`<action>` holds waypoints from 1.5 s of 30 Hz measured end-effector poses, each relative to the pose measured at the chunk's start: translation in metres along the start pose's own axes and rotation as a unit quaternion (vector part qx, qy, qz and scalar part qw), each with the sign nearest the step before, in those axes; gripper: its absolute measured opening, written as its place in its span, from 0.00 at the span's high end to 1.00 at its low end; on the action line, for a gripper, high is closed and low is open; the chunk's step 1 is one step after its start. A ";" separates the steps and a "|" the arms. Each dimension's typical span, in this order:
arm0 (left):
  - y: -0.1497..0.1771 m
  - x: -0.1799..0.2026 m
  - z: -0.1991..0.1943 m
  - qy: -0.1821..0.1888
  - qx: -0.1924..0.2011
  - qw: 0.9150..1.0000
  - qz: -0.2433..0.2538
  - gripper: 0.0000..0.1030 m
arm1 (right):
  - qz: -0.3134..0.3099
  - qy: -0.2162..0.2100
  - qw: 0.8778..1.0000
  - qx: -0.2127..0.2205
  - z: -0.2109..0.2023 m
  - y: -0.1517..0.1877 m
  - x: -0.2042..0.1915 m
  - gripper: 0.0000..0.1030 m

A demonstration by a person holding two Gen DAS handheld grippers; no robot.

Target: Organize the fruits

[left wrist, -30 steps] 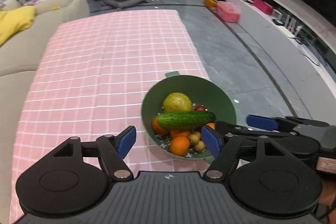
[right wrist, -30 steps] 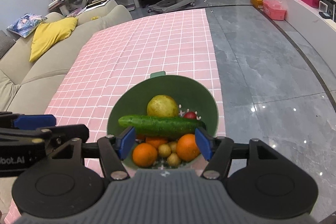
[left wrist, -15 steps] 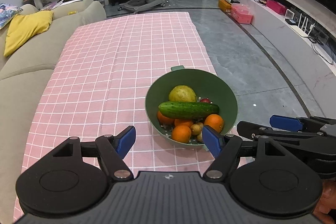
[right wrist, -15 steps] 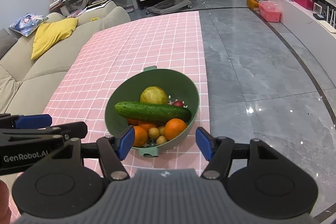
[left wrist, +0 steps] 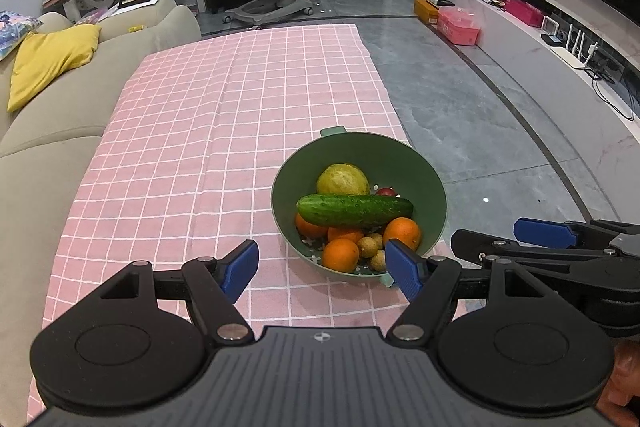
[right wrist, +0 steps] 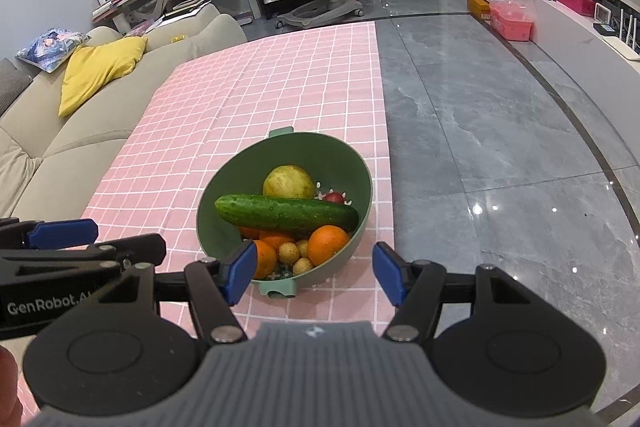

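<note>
Green bowl [left wrist: 432,187] is sitting near the right edge of the table [left wrist: 200,131], toward the near end, on the pink checked cloth. One little tab handle is pointing at the far end of the table, the other at the near end.

The cucumber [left wrist: 355,209] is lying on top of the pile, its long axis running across the bowl, roughly parallel to the near table edge, ends pointing left and right. Behind it a yellow-green round fruit [left wrist: 343,179] is resting against the far wall, with a small red one [left wrist: 385,191] just beside it. Under the cucumber oranges [right wrist: 328,243] and some small brown fruits [right wrist: 289,253] are filling the near side.

The left gripper [left wrist: 322,267] is hovering over the cloth just left of the bowl, jaws standing wide, nothing between the blue pads, touching nothing that I can see. The right gripper [right wrist: 314,273] is hanging over the bowl's near rim, jaws also apart and gripping nothing; in its view the near handle is showing between the pads, but they aren't pressing on it.
</note>
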State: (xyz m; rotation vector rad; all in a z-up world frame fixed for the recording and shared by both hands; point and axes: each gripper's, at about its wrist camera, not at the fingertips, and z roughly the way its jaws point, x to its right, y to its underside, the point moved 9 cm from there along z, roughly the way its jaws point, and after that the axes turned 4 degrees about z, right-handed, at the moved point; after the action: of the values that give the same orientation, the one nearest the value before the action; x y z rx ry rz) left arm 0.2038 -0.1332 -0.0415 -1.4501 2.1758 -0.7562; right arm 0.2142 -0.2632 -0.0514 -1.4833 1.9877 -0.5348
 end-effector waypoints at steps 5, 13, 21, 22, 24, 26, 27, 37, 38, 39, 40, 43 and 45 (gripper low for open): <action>0.000 -0.001 0.000 0.000 0.000 1.000 0.000 0.18 | -0.001 0.001 1.000 -0.001 0.001 -0.001 0.000 0.41; -0.001 -0.002 0.001 0.001 -0.001 1.000 -0.003 0.18 | -0.003 0.002 1.000 -0.002 0.000 -0.001 0.000 0.41; 0.000 -0.002 0.001 0.002 -0.002 1.000 -0.004 0.18 | -0.004 0.003 1.000 -0.003 0.000 -0.001 0.000 0.41; 0.000 -0.002 0.001 0.002 -0.001 1.000 -0.004 0.18 | -0.003 0.003 1.000 -0.003 0.000 -0.001 0.001 0.41; 0.000 -0.002 0.001 0.001 -0.002 1.000 -0.004 0.18 | -0.004 0.003 1.000 -0.003 0.000 -0.001 0.000 0.41; 0.000 -0.002 0.001 0.002 -0.001 1.000 -0.004 0.18 | -0.004 0.003 1.000 -0.003 0.000 -0.001 0.000 0.41; 0.000 -0.002 0.001 0.002 -0.002 1.000 -0.005 0.18 | -0.004 0.003 1.000 -0.003 0.000 -0.001 0.000 0.41; 0.000 -0.002 0.001 0.002 -0.001 1.000 -0.004 0.18 | -0.004 0.004 1.000 -0.004 0.000 -0.001 0.000 0.41; 0.000 -0.002 0.001 0.002 -0.001 1.000 -0.005 0.18 | -0.004 0.004 1.000 -0.004 0.000 -0.001 0.000 0.41; 0.000 -0.002 0.001 0.003 -0.001 1.000 -0.005 0.18 | -0.004 0.004 1.000 -0.004 0.001 0.000 0.000 0.41; -0.001 -0.001 0.001 0.003 0.000 1.000 -0.005 0.18 | -0.004 0.004 1.000 -0.004 0.000 0.000 0.000 0.41; 0.000 -0.001 0.001 0.003 0.001 1.000 -0.004 0.18 | -0.004 0.005 1.000 -0.004 0.001 0.000 0.000 0.41; 0.000 -0.001 0.001 0.004 0.005 1.000 -0.003 0.18 | -0.004 0.004 1.000 -0.004 0.000 0.000 0.001 0.41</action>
State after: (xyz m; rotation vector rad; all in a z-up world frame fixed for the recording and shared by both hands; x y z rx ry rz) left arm 0.2043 -0.1326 -0.0424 -1.4511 2.1717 -0.7746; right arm 0.2144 -0.2638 -0.0517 -1.4960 1.9931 -0.5381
